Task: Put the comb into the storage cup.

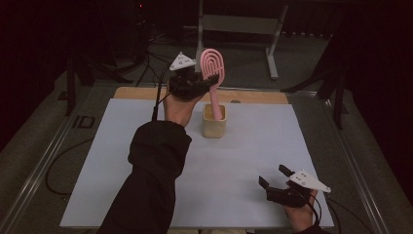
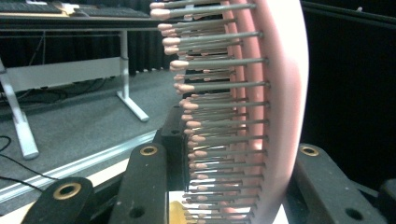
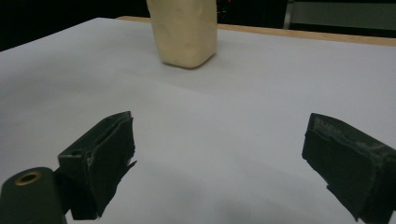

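A cream holder (image 1: 215,126) stands near the middle of the worktop's (image 1: 122,161) far edge, with the handle of a pink hairbrush (image 1: 213,68) inside it. The brush stands nearly upright, head up. The left hand-held gripper (image 1: 202,80) is clamped on the brush just below its head. The right hand-held gripper (image 1: 275,177) rests near the worktop's near right corner, jaws wide apart and holding nothing.

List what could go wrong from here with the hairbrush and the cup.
1. The left gripper holds the pink hairbrush at its head, on the bristles, so it may slip or twist.
2. The handle stands in the small beige cup; a sideways pull could tip the cup.
3. The right gripper rests open near the table's front edge, too far to steady it.
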`<act>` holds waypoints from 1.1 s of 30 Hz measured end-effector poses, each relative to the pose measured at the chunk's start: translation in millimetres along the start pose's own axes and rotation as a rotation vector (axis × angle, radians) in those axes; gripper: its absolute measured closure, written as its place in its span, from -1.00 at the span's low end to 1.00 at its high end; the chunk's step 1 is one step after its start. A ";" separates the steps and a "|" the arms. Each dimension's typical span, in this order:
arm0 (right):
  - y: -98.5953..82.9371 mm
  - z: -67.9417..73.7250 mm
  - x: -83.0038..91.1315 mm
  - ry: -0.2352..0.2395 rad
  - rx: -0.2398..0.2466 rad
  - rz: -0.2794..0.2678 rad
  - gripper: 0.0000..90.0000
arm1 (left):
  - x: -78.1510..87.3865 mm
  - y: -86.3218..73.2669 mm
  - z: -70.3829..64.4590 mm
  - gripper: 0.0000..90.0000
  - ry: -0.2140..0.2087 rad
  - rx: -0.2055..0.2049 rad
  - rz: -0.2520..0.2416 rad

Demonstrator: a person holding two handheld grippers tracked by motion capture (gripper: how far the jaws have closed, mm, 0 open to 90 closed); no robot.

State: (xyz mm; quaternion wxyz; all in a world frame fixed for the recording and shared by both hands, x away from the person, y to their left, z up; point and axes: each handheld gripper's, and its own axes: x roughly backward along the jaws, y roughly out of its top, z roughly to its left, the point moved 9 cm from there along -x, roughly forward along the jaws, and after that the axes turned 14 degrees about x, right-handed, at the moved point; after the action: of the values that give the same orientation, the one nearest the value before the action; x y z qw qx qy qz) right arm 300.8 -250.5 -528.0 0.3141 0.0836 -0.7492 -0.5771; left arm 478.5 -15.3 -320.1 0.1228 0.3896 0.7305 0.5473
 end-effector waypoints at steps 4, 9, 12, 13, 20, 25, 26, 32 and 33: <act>-1.1 -2.3 0.0 -0.005 -0.008 -0.002 -0.80 | -5.0 -1.2 1.3 0.43 0.020 -0.011 -0.003; -1.5 -1.6 -1.4 -0.003 -0.003 -0.003 -0.80 | -10.0 -3.3 5.3 0.43 0.043 -0.017 -0.007; -1.7 -2.4 -2.1 -0.007 -0.003 -0.005 -0.80 | -13.3 -4.7 8.3 0.43 0.062 -0.022 -0.007; -1.8 -2.6 -2.2 -0.006 -0.003 -0.007 -0.80 | -13.9 -4.9 9.3 0.43 0.064 -0.023 -0.007; -1.8 -2.8 -2.4 -0.007 -0.009 -0.008 -0.80 | -17.5 -4.8 12.7 0.43 0.083 -0.029 -0.015; -2.1 -3.1 -3.5 -0.010 -0.004 -0.006 -0.80 | -19.4 -4.0 17.5 0.43 0.096 -0.025 -0.023; -2.1 -3.1 -3.5 -0.010 -0.004 -0.005 -0.80 | -19.5 -3.5 18.7 0.43 0.098 -0.021 -0.027; -2.0 -3.7 -3.4 -0.010 -0.013 -0.009 -0.80 | -17.5 -1.2 23.6 0.42 0.108 -0.013 -0.036; -2.0 -3.8 -3.4 -0.010 -0.013 -0.009 -0.80 | -17.3 -0.8 23.9 0.43 0.109 -0.014 -0.037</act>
State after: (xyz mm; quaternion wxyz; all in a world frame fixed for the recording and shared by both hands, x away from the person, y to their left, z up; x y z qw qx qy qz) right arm 305.1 -252.5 -530.5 0.3082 0.0818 -0.7466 -0.5839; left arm 504.2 -10.7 -333.9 0.0956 0.3447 0.7393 0.5705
